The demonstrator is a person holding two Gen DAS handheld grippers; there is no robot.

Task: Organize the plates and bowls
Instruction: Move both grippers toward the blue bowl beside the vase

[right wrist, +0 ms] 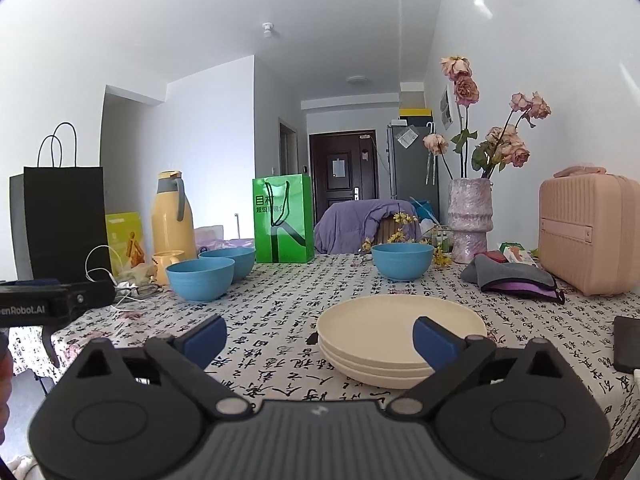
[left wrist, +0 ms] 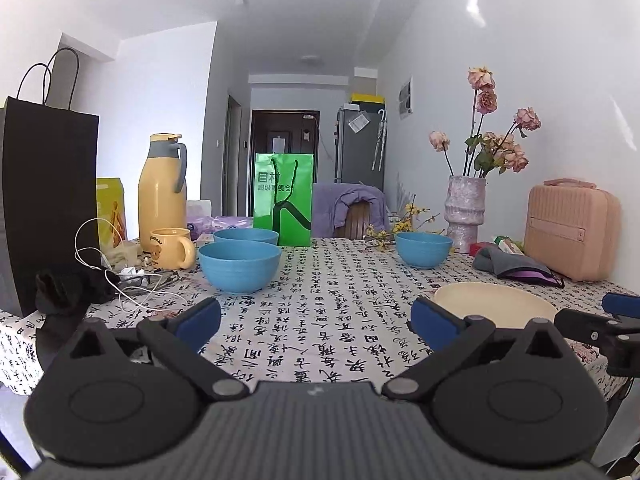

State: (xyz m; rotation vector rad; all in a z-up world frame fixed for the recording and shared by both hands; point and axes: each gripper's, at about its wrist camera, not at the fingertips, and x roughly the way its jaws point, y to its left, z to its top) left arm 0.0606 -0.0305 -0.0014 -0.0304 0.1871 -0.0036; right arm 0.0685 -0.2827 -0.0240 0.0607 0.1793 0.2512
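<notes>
Plates (right wrist: 400,330), three cream ones in a neat stack, sit on the near right part of the table (right wrist: 280,304), which is covered in a white cloth printed with black calligraphy. We hold two grippers at the near edge, side by side. Our right gripper (right wrist: 320,338) has its blue-padded fingers spread wide; its right finger (right wrist: 434,340) shows in front of the stack, and nothing is between the pads. Our left gripper (left wrist: 316,322) is spread just as wide over bare cloth, empty, with the stack just to its right. Three blue bowls wait farther back. Two stand on the left, the near bowl (left wrist: 239,266) just in front of the far bowl (left wrist: 245,236), so close that we cannot tell if they touch. The third bowl (left wrist: 423,249) stands alone on the far right, well apart from the pair. Left of the pair are a yellow mug (left wrist: 172,248), a tall yellow flask (left wrist: 162,192), a tangle of white cable (left wrist: 120,280) and a black paper bag (left wrist: 48,200). A green gift bag (left wrist: 284,200) stands upright behind the bowls, at the far edge. On the right, a mottled vase (left wrist: 466,212) holds dried pink roses, next to a pink case (left wrist: 572,228) and a folded grey cloth (left wrist: 512,266). A chair draped in a purple jacket (left wrist: 348,204) stands beyond the table.
</notes>
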